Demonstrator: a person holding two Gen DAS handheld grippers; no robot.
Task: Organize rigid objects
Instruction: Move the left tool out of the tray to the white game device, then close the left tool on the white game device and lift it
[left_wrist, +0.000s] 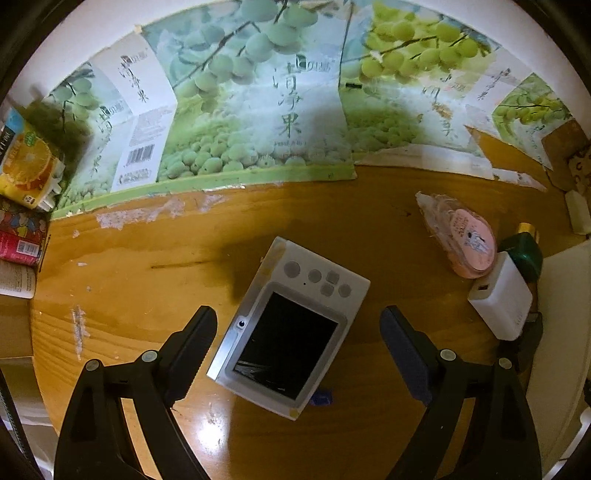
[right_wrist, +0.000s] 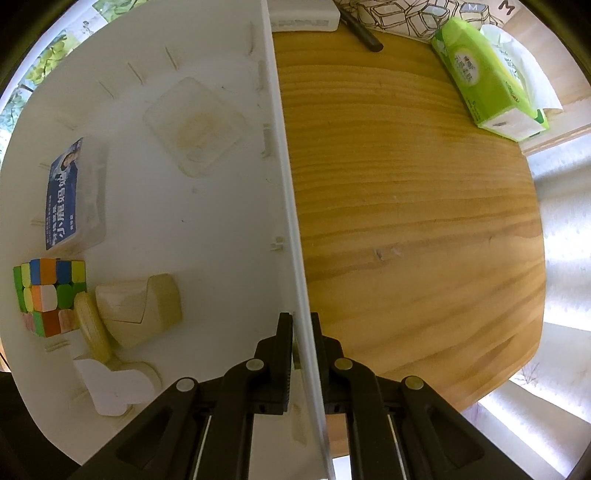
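So the camera (left_wrist: 288, 328) is lying screen-up on the wooden table (left_wrist: 147, 266), tilted a bit, and it sits right between the fingers of the left gripper (left_wrist: 299, 332). That gripper's spread wide, one finger on each side of the camera, neither one touching it as far as I can see. There's a small blue thing (left_wrist: 322, 398) poking out from under the camera's near corner, can't tell what it is. Off to the right there's a pink pack (left_wrist: 467, 240), then a white charger (left_wrist: 502, 299) just beside it, with a green thing (left_wrist: 524, 254) behind the charger.

Over in the other view, the right gripper (right_wrist: 300, 328) is pinched on the rim of the white bin (right_wrist: 288, 206), one finger inside and one outside. In the bin: a cube (right_wrist: 50, 295), a blue-label box (right_wrist: 70, 192), some wooden blocks (right_wrist: 140, 310) and a clear lid (right_wrist: 195, 125). A green tissue pack (right_wrist: 487, 77) sits at the table's far edge.
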